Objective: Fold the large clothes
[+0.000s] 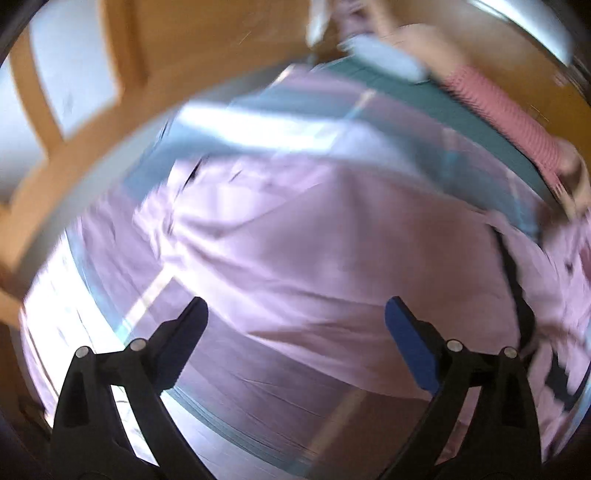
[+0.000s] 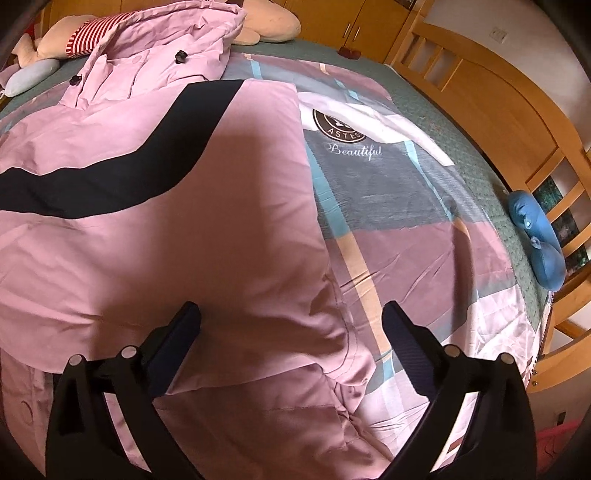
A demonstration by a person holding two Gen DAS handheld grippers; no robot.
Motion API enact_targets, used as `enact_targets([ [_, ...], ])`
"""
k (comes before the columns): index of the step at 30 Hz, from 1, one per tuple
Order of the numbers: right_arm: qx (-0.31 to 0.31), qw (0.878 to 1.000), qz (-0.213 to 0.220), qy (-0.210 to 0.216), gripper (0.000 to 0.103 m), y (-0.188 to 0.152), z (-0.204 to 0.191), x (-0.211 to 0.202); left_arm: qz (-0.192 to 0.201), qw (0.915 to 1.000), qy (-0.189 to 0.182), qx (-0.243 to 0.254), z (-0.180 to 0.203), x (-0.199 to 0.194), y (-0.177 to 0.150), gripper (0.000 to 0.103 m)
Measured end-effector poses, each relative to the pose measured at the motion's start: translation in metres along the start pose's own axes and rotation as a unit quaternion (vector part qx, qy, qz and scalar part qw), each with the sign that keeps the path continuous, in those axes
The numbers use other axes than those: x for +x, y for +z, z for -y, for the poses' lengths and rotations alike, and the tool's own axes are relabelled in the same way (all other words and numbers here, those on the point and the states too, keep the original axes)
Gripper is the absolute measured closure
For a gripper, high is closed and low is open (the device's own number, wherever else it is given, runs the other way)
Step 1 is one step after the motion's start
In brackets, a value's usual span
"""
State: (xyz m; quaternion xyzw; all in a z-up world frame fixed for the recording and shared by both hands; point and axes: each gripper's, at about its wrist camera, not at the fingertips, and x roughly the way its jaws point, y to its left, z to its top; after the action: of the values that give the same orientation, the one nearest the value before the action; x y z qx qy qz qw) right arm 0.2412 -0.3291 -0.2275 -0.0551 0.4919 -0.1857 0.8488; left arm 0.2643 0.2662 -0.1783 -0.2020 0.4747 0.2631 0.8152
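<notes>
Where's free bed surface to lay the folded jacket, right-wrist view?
Free: the patterned bedspread between the pink jacket and the blue neck pillow, from the round logo print towards the right claw. Crowded: the far left, where the jacket's hood meets the striped plush toy and grey pillow.

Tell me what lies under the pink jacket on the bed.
The pink jacket lies on a patchwork quilt printed "Beautiful", spread over a green bedspread. Whatever the quilt's pattern shows beneath the jacket is covered. Both grippers hover open above the jacket.
</notes>
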Motion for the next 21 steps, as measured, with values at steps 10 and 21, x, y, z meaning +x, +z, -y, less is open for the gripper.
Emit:
enact_targets([
  [10, 0.012, 1.0, 0.009, 0.001, 0.001, -0.004, 0.003, 0.002, -0.07, 0.9929, 0.0, -0.096, -0.066, 0.069, 0.007, 0.002],
  [21, 0.009, 1.0, 0.009, -0.002, 0.001, -0.005, 0.001, 0.002, -0.006, 0.9991, 0.003, -0.041, -0.037, 0.068, 0.012, 0.029],
])
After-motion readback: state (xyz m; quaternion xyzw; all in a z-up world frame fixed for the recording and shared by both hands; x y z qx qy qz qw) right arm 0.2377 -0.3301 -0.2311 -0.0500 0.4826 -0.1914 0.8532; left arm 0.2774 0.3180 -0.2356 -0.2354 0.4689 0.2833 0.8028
